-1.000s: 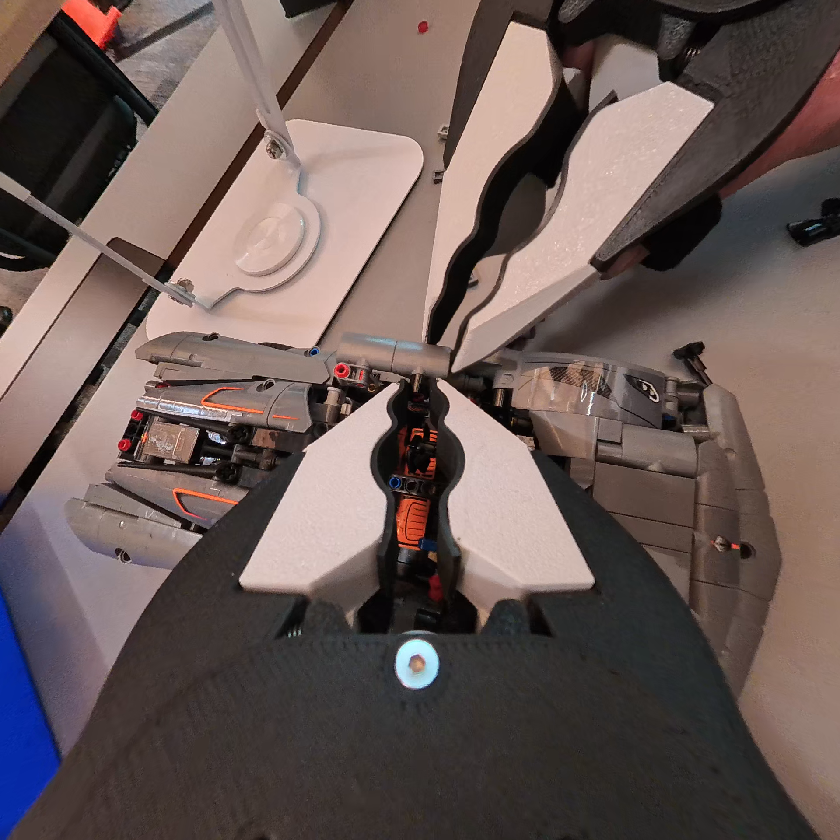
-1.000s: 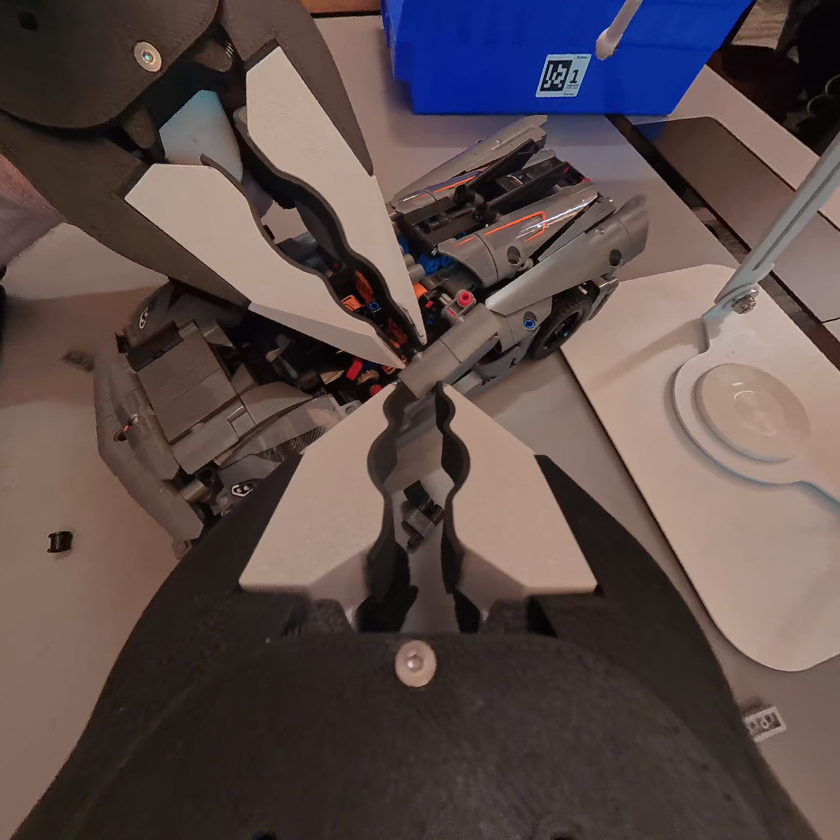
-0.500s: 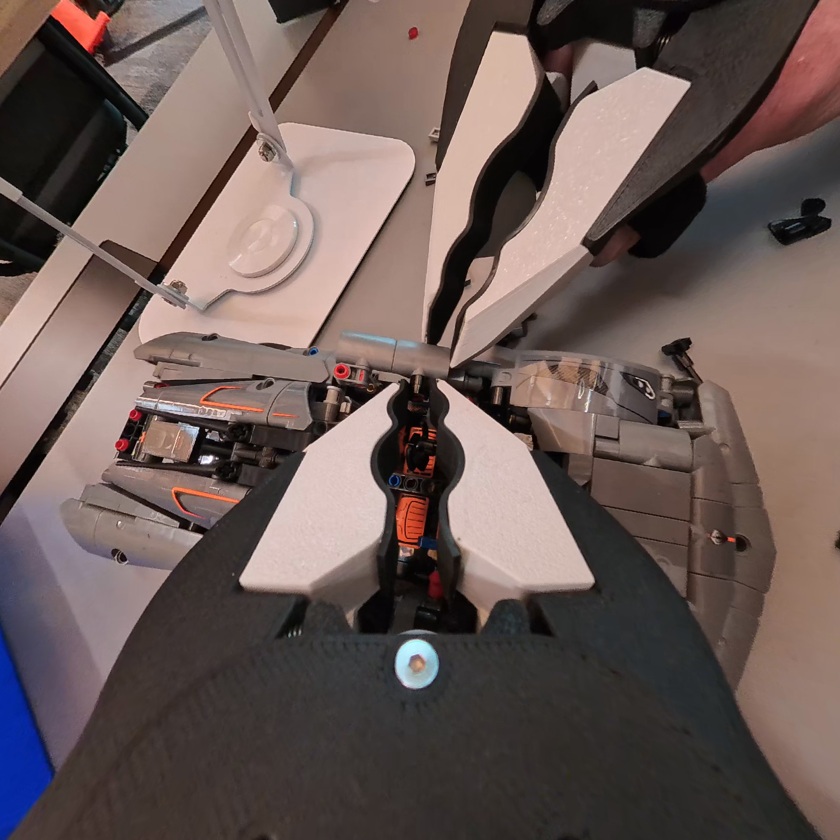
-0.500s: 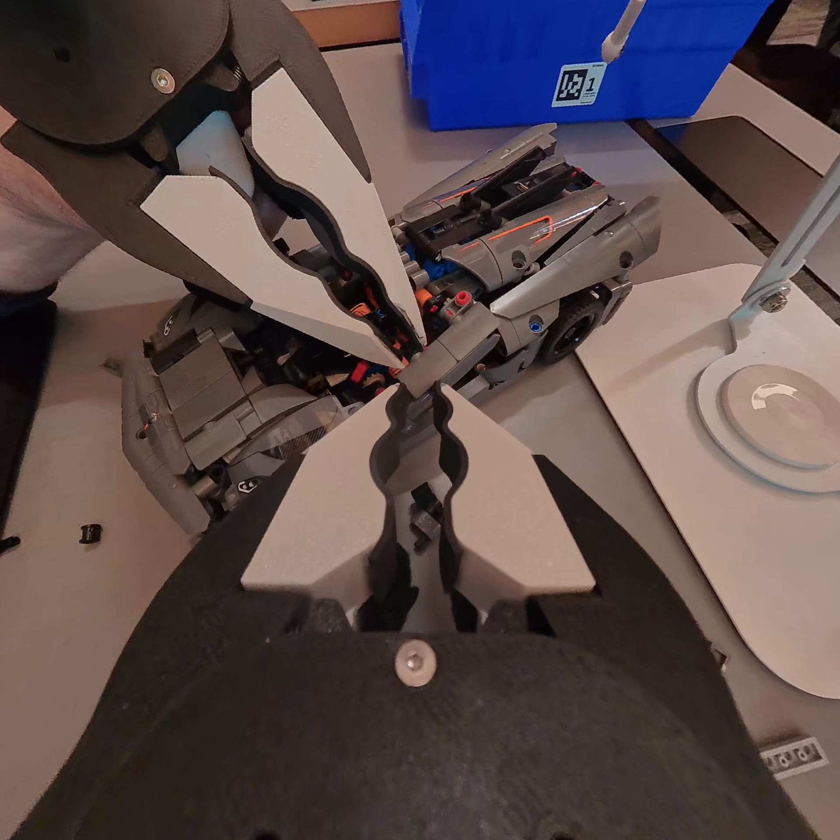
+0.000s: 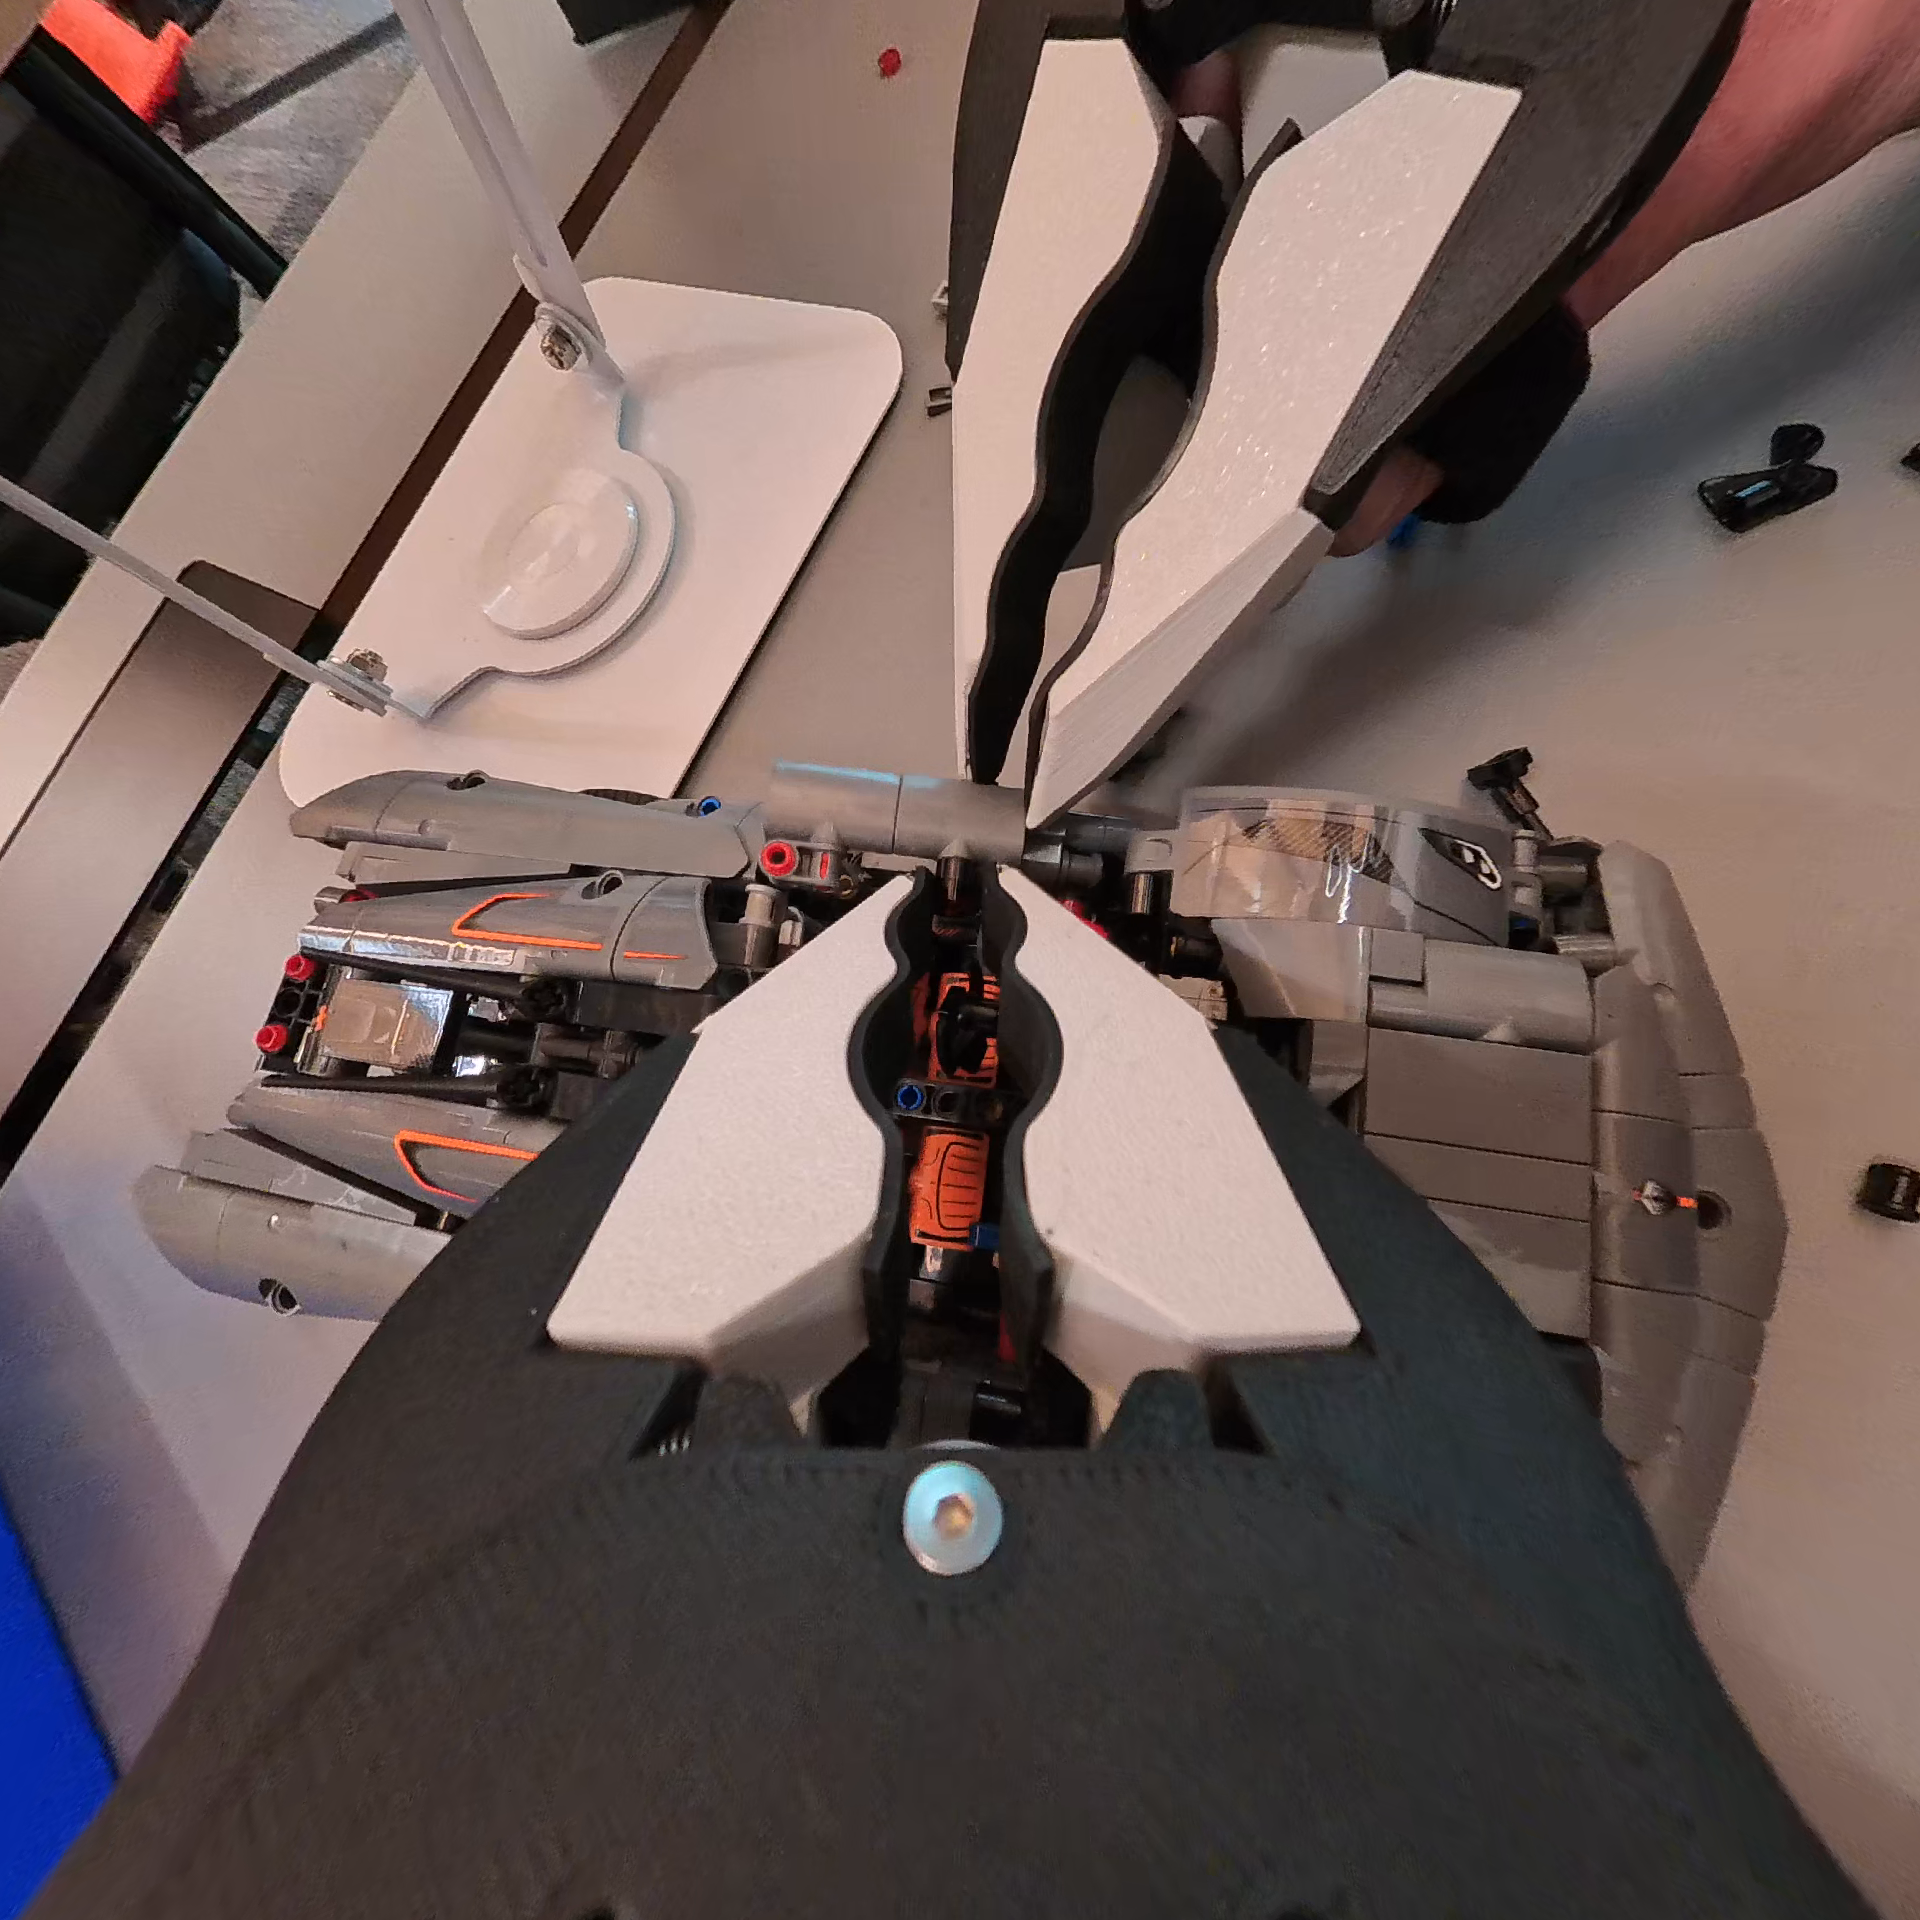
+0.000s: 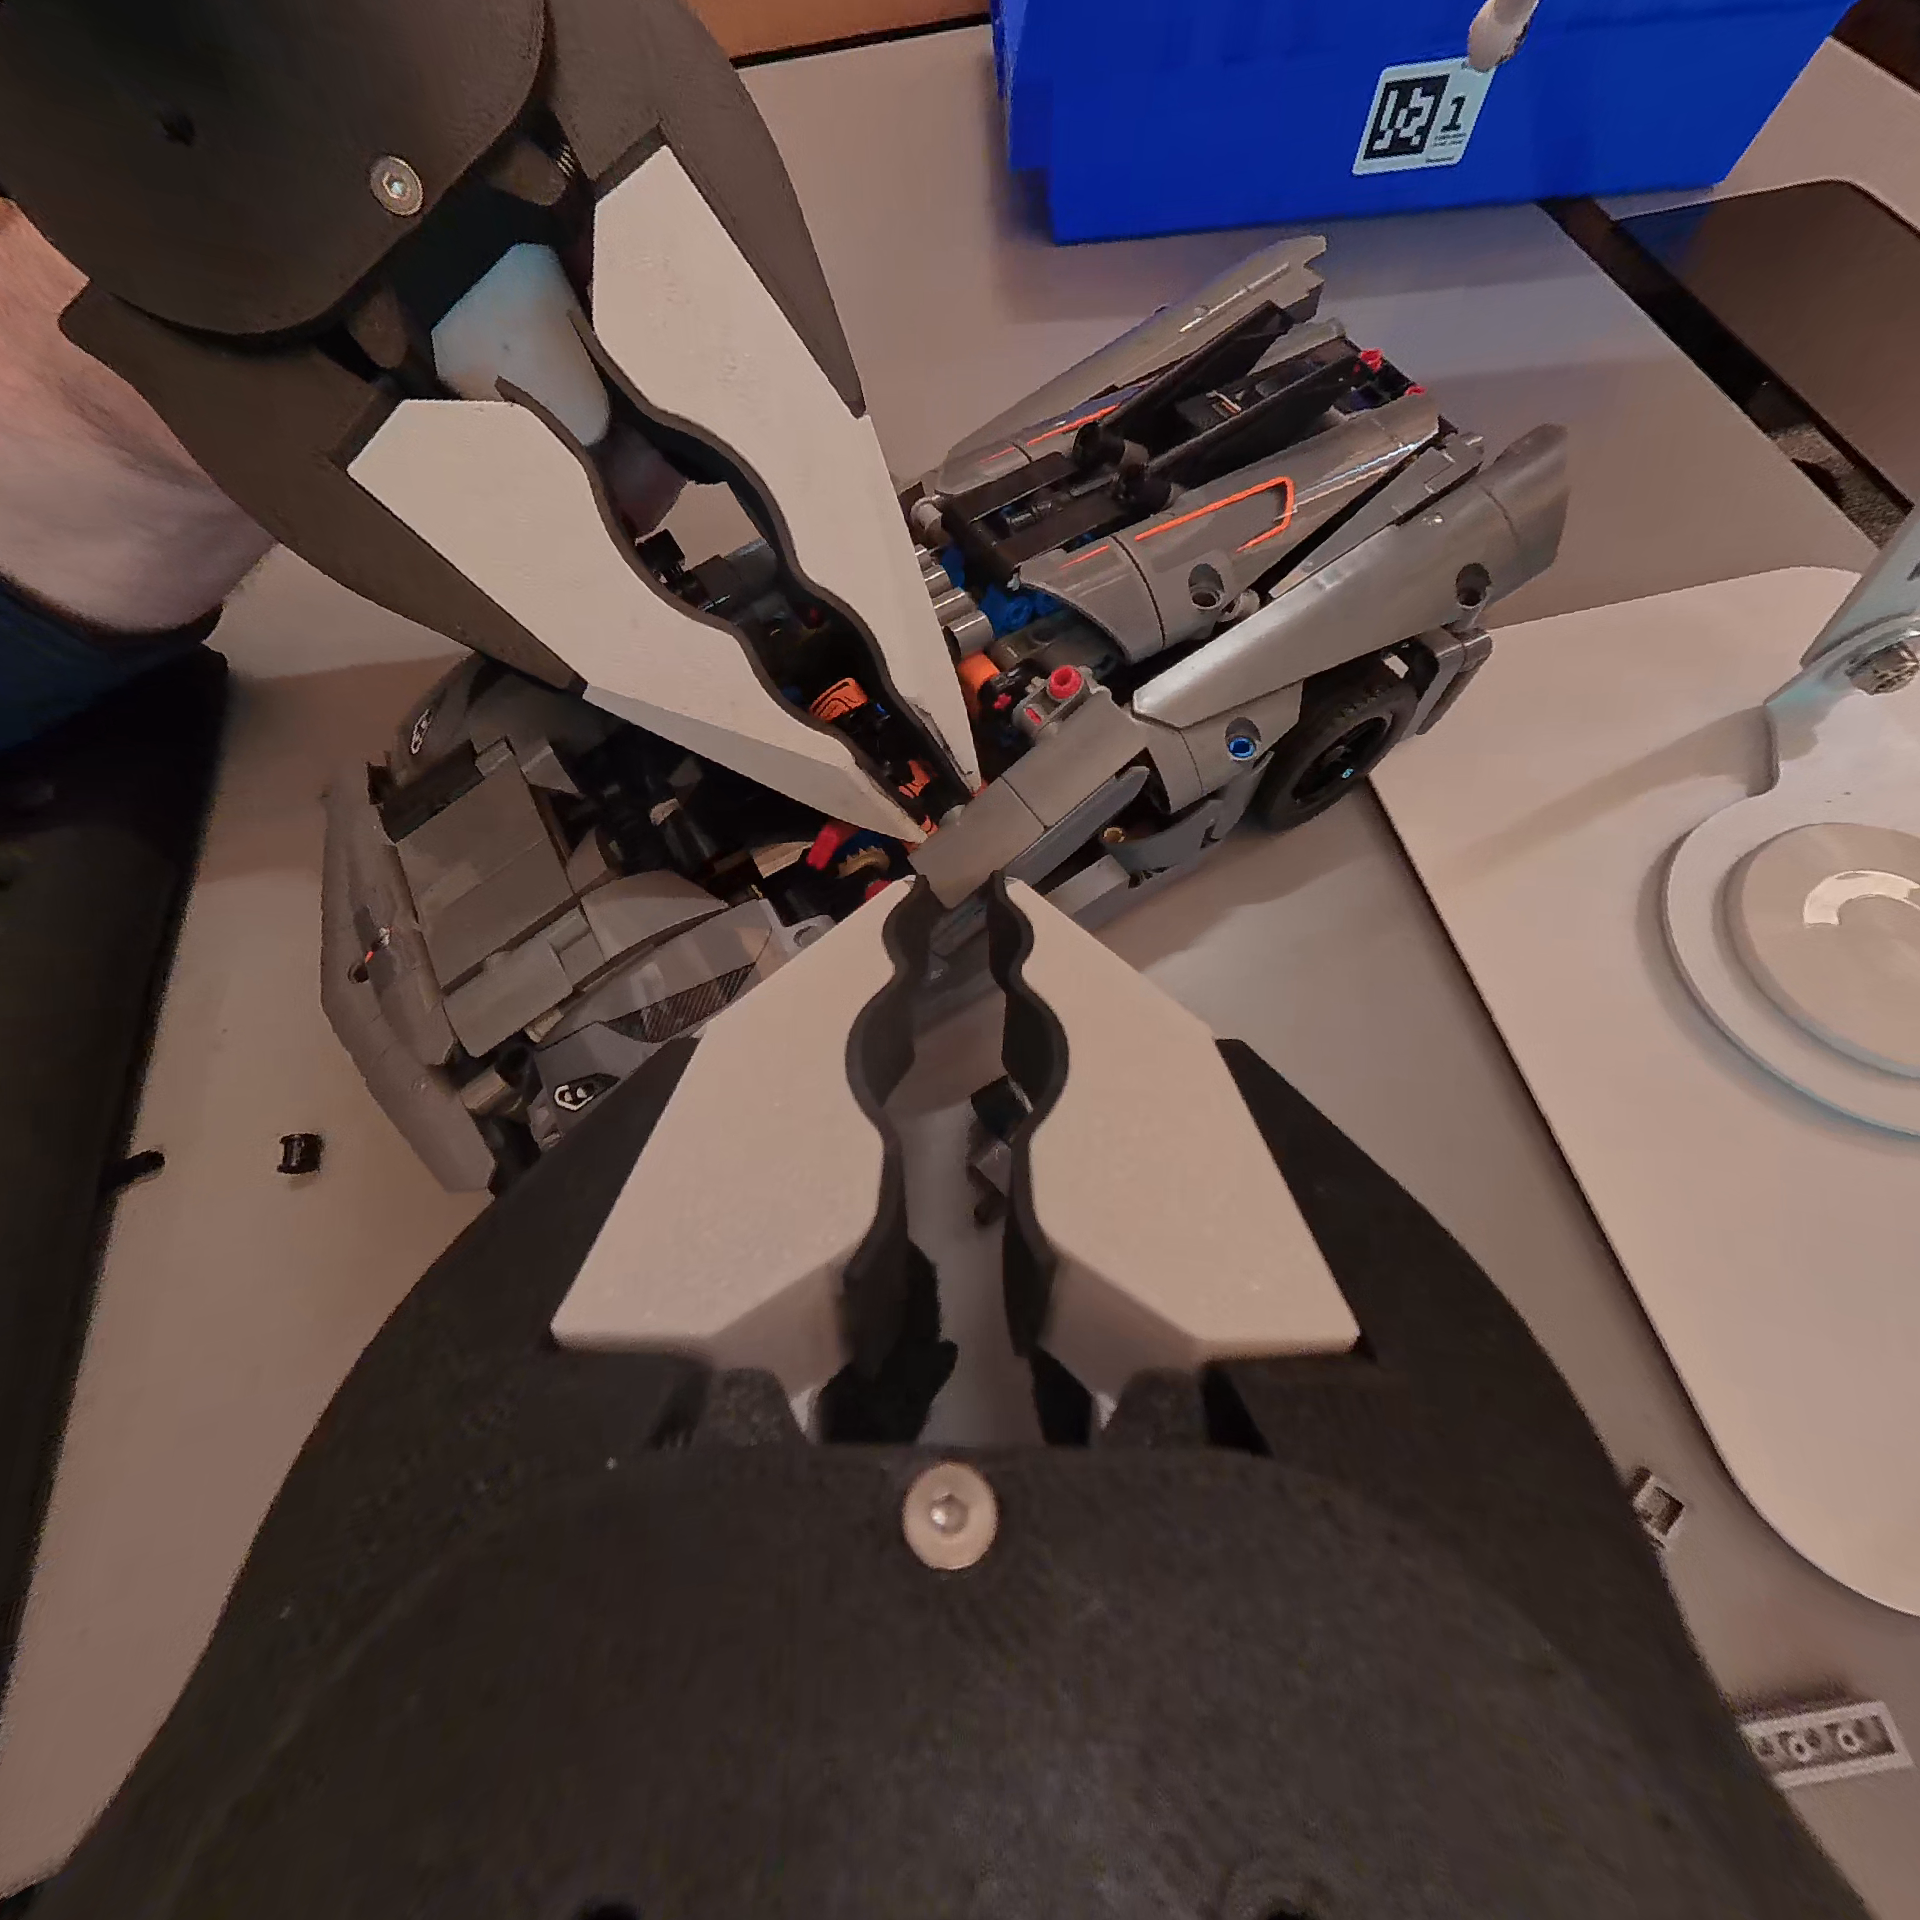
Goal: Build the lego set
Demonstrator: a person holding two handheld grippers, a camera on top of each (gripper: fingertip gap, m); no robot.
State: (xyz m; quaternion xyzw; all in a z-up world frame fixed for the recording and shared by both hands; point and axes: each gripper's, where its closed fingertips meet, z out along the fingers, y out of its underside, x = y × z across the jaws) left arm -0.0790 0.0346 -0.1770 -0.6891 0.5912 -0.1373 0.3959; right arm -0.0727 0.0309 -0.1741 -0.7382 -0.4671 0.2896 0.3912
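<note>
Grey-and-orange Lego sports car [image 5: 1455,1039] is lying on the grey table [image 5: 1714,727], just beside a white stand base [image 5: 644,520]. Bodywork is looking mostly finished; the cabin middle is sitting open, orange seats showing. Left gripper [image 5: 956,883] is closing narrowly on a black pin [image 5: 952,871] under the grey roof beam [image 5: 894,810]. Right gripper [image 6: 956,894] is pinching that beam's end. Loose black pieces [image 5: 1766,494] are waiting; a blue bin [image 6: 1403,104] is standing behind. Judgement: late stage, roof section being seated.
</note>
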